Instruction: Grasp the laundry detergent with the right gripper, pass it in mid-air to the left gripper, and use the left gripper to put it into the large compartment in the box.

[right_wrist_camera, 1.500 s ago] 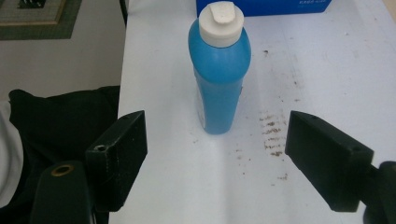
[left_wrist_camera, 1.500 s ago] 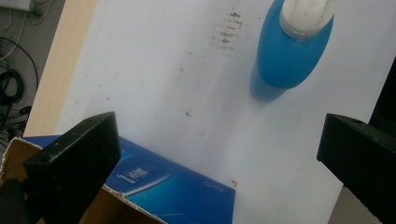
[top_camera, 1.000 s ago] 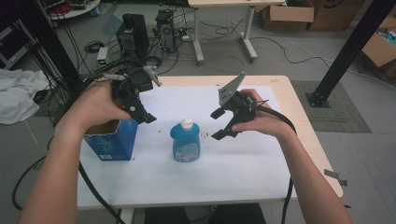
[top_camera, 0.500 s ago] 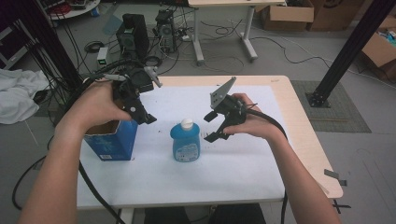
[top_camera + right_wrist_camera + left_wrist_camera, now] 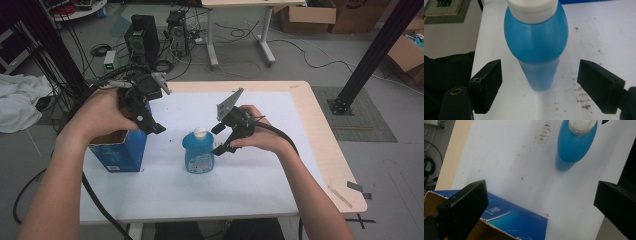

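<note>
Capped blue bottle (image 5: 198, 152), blue-liquid-filled

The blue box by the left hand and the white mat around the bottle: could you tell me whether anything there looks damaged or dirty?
Yes. The blue box has a ragged, torn top edge with brown cardboard exposed, seen in the left gripper view. The white mat carries dark speckled smudges near the blue bottle, which itself stands upright and looks intact.
</note>
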{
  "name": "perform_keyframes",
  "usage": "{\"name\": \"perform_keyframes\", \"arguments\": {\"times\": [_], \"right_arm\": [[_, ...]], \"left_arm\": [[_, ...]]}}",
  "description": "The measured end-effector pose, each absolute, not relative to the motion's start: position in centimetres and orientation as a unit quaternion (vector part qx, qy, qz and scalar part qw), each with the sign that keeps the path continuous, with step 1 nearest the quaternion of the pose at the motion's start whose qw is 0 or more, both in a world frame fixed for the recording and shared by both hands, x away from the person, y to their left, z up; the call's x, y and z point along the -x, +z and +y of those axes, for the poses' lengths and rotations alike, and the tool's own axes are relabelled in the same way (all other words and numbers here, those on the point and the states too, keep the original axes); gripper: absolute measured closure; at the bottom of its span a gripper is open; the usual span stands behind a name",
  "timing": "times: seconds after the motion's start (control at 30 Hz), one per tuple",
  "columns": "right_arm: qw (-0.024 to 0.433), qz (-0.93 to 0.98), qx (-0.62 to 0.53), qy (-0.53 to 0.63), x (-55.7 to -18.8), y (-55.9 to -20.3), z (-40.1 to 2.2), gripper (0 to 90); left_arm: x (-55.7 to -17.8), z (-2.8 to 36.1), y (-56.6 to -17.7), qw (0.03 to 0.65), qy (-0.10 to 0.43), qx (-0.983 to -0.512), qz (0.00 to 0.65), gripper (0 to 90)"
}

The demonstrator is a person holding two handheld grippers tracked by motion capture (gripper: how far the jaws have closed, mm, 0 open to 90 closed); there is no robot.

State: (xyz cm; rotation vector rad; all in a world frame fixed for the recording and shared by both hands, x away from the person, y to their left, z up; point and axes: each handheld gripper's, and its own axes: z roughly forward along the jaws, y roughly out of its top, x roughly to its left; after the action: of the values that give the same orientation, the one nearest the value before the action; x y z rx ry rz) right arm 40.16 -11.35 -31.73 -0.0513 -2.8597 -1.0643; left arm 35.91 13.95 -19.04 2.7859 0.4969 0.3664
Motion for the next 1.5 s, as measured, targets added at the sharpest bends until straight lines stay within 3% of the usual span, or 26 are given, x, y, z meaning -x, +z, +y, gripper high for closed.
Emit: {"name": "perform_keyframes", "arguments": {"times": [0.87,1.5], "right_arm": [[0.049,-0.936,0.001,-0.349,-40.0,-34.0,-8.5,26.9],[0.045,-0.934,-0.011,-0.353,-40.0,-34.5,-8.0,41.2]], "left_arm": [[-35.6,14.6,-19.3,0.148,0.124,-0.965,0.175,0.2],[-35.6,15.1,-19.5,0.148,0.123,-0.965,0.178,0.1]]}}
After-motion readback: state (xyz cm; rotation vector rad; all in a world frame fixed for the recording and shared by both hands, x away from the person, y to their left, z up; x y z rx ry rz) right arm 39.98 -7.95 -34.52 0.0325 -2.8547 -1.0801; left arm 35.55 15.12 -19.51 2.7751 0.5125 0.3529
